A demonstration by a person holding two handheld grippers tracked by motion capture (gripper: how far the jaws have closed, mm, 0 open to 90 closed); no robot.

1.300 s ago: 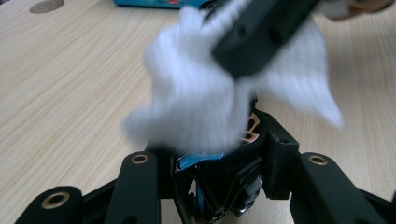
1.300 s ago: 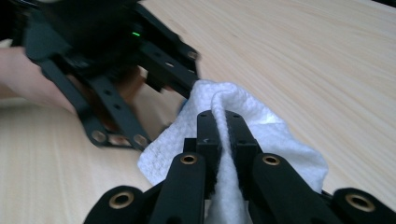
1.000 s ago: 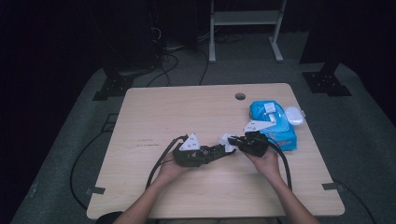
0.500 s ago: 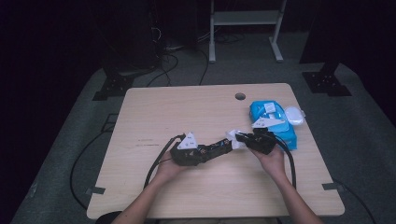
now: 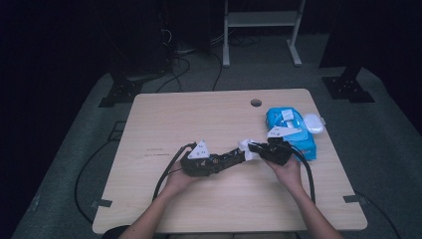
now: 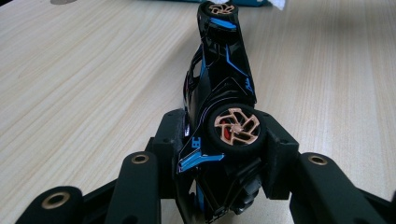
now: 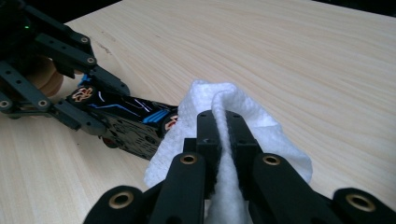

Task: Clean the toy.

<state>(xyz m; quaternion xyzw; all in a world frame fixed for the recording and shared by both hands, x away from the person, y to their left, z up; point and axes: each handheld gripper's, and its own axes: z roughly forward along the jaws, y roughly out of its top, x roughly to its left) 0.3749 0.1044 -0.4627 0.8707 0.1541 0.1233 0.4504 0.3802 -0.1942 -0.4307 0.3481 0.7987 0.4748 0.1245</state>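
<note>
A black toy car (image 5: 233, 157) with blue trim and copper wheels lies on its side just above the table. My left gripper (image 5: 219, 161) is shut on its rear end. In the left gripper view the pads (image 6: 275, 140) clamp the car (image 6: 219, 79) at a rear wheel. My right gripper (image 5: 254, 148) is shut on a folded white wipe (image 5: 245, 146) that touches the car's front end. In the right gripper view the wipe (image 7: 266, 135) bulges from between the closed jaws, right beside the car (image 7: 126, 109).
A blue pack of wet wipes (image 5: 291, 130) with a white open lid (image 5: 313, 123) lies at the table's right edge, just behind the right hand. The wooden table (image 5: 199, 114) has a cable hole (image 5: 256, 102) near its far edge. Cables trail from both grippers toward the front.
The right gripper with the wipe has shifted slightly at the car's front end. The left hand and the car have stayed in place.
</note>
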